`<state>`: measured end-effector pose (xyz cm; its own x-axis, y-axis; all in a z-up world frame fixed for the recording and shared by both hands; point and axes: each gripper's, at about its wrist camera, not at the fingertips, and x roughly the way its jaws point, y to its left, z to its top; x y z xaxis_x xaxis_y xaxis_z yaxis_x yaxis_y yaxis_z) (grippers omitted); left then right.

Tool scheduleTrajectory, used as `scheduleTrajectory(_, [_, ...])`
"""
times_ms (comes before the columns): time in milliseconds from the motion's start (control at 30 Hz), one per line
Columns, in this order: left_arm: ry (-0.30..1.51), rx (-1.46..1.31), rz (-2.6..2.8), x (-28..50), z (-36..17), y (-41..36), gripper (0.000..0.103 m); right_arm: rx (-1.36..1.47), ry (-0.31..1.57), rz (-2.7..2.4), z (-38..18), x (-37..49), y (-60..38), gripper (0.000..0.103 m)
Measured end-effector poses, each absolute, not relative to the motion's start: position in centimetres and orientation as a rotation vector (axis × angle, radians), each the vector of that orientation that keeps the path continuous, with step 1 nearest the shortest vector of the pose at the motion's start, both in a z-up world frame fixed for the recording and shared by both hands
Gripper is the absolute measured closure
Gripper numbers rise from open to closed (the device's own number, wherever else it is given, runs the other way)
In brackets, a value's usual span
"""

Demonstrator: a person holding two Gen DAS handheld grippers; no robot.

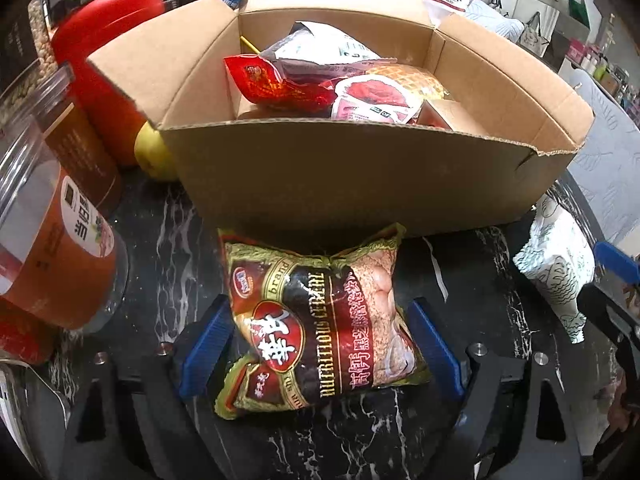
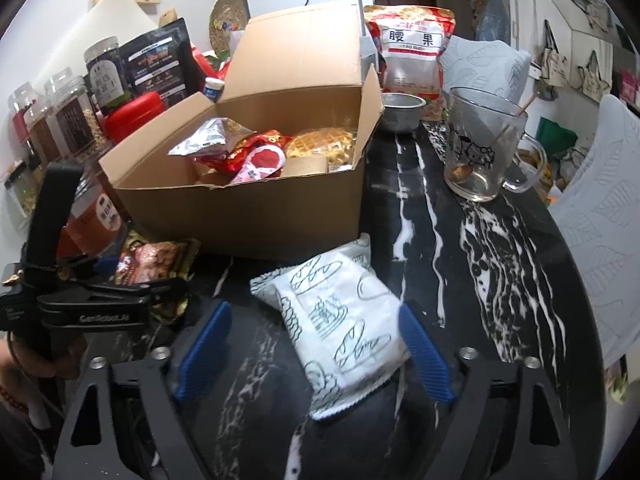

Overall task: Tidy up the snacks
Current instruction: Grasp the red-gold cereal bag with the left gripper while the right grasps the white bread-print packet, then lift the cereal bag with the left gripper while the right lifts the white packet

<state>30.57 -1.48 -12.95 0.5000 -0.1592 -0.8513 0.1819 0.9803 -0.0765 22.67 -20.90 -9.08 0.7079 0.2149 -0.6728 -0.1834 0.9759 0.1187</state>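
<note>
An open cardboard box (image 1: 340, 184) holds several snack packets on the black marbled table (image 2: 460, 260). In front of it lies a dark red cereal packet (image 1: 320, 320), flat on the table. My left gripper (image 1: 320, 350) is open, with one blue pad standing at each side of this packet. To the right lies a white packet printed with bread drawings (image 2: 340, 320). My right gripper (image 2: 316, 350) is open around it; the right pad is close to the packet's edge and the left pad is well clear. The same box (image 2: 248, 216) appears in the right wrist view.
Clear jars with orange labels (image 1: 60, 240), a red container (image 1: 108, 40) and a yellow-green fruit (image 1: 154, 156) crowd the box's left side. A glass mug (image 2: 480, 148), a metal bowl (image 2: 402, 110) and a cashew bag (image 2: 412, 56) stand to the right and behind.
</note>
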Motion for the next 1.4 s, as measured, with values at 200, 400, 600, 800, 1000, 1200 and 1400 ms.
scheduleTrajectory(200, [1.028, 0.033, -0.2, 30.4, -13.1, -1.5, 0.014, 0.009, 0.78, 0.225, -9.9, 24.5, -21.3, 0.012])
scheduleTrajectory(400, [1.013, 0.03, -0.183, 31.0, -13.2, -1.6, 0.014, 0.035, 0.833, 0.227, -11.2, 25.9, -22.0, 0.012])
scheduleTrajectory(600, [0.994, 0.025, -0.179, 29.6, -12.6, -1.8, 0.023, 0.046, 0.871, 0.237, -12.4, 26.2, -22.1, 0.012])
scheduleTrajectory(800, [0.98, 0.023, -0.196, 27.8, -11.7, -1.9, 0.044, 0.034, 0.856, 0.229, -12.4, 25.7, -21.9, 0.036])
scheduleTrajectory(1000, [0.993, 0.013, -0.234, 26.4, -11.4, -2.2, 0.047, 0.06, 0.855, 0.237, -12.3, 24.4, -22.1, 0.041])
scheduleTrajectory(1200, [1.007, 0.018, -0.274, 24.0, -11.1, -2.5, 0.049, 0.071, 0.862, 0.232, -12.2, 21.8, -22.2, 0.042])
scheduleTrajectory(1400, [1.01, 0.032, -0.309, 21.3, -10.7, -2.9, 0.05, 0.067, 0.861, 0.24, -12.0, 18.9, -21.7, 0.042])
